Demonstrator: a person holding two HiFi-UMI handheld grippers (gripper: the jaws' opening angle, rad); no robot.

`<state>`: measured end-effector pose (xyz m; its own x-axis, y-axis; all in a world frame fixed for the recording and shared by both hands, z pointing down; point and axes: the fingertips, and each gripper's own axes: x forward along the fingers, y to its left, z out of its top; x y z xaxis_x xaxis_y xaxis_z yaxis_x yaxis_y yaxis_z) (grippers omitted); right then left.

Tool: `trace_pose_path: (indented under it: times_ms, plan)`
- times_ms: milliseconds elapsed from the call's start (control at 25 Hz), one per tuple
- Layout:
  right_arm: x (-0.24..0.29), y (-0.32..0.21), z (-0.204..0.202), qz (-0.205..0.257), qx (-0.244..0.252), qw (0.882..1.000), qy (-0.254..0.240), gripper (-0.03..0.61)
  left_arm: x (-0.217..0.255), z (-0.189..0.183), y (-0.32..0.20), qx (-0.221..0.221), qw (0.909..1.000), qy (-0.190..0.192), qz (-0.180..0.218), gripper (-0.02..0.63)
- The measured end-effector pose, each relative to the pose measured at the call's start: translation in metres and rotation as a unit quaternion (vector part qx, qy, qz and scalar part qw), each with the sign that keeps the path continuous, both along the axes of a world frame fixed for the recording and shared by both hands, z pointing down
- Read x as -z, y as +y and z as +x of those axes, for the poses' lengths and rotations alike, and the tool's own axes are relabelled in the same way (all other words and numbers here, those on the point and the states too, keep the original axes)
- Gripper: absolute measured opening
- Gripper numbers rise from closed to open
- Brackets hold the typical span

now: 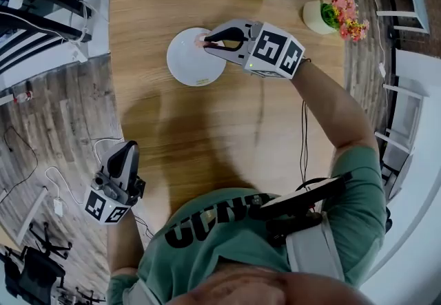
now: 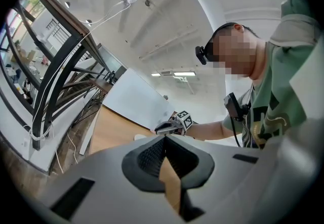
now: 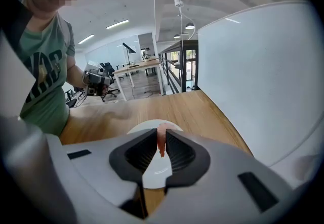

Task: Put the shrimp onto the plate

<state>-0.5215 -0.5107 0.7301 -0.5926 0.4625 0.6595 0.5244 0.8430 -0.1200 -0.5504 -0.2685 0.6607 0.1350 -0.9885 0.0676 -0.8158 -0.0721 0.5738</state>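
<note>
Shrimp [image 3: 161, 142], pale pink, is pinched upright between the ribbed pads [image 3: 142, 151] of the right gripper [image 1: 206, 42]. The jaws are closed on it, kept apart only by its body, and its lower end hangs a little below the pad tips.

Directly beyond the tips lies the plate [image 1: 186, 68], white, round and bare, resting on the far-left part of the wooden table [image 1: 227, 131]. In the head view the gripper's tips and the shrimp fall inside the plate's outline, toward its far-right side. Whether the shrimp already touches the plate surface cannot be told from either view.

Step in hand, as judged: delivery. The shrimp has been brought over its target, and the set-down and release remain to be done. The next move calls for a short descent until the shrimp rests on or just above the plate. The jaws then need to spread, and the gripper should draw straight back so that the pads do not drag the shrimp toward the rim.

The left gripper [image 1: 128, 151] hangs off the table's near-left edge, beside the person's body and above the floor. Its jaws are pressed together at the tips with nothing between them, and it appears to take no part in this step. A flower pot [image 1: 331, 16] stands at the table's far-right corner, well apart from the plate.
</note>
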Motion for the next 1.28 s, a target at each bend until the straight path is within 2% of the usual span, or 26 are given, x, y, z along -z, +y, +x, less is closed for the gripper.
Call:
trace_pose_path:
  times_ms: [480,680,720,800,840,1280]
  plan:
    - [-0.032,0.015,-0.012,0.016,0.033,0.999,0.020,0.057,-0.015,-0.001,0.006,0.004,0.9999,0.012,0.003,0.005]
    - [-0.042,0.022,-0.011,0.037,0.048,0.998,0.022,0.057,-0.020,0.001,0.009,0.002,0.9999,0.015,0.002,0.005]
    - [-0.042,0.024,-0.011,0.041,0.052,0.998,0.020,0.074,-0.021,0.001,0.009,0.002,0.9999,0.015,0.001,0.005]
    - [-0.039,0.029,-0.010,0.048,0.061,0.997,0.015,0.201,-0.023,0.001,0.010,0.002,0.9999,0.016,-0.001,0.005]
    - [-0.036,0.030,-0.010,0.050,0.063,0.997,0.010,0.227,-0.023,0.001,0.010,0.003,0.9999,0.016,-0.001,0.005]
    - [-0.004,0.017,-0.006,0.044,0.015,0.999,-0.011,0.227,-0.003,0.004,0.008,-0.003,0.9998,0.010,0.017,0.005]
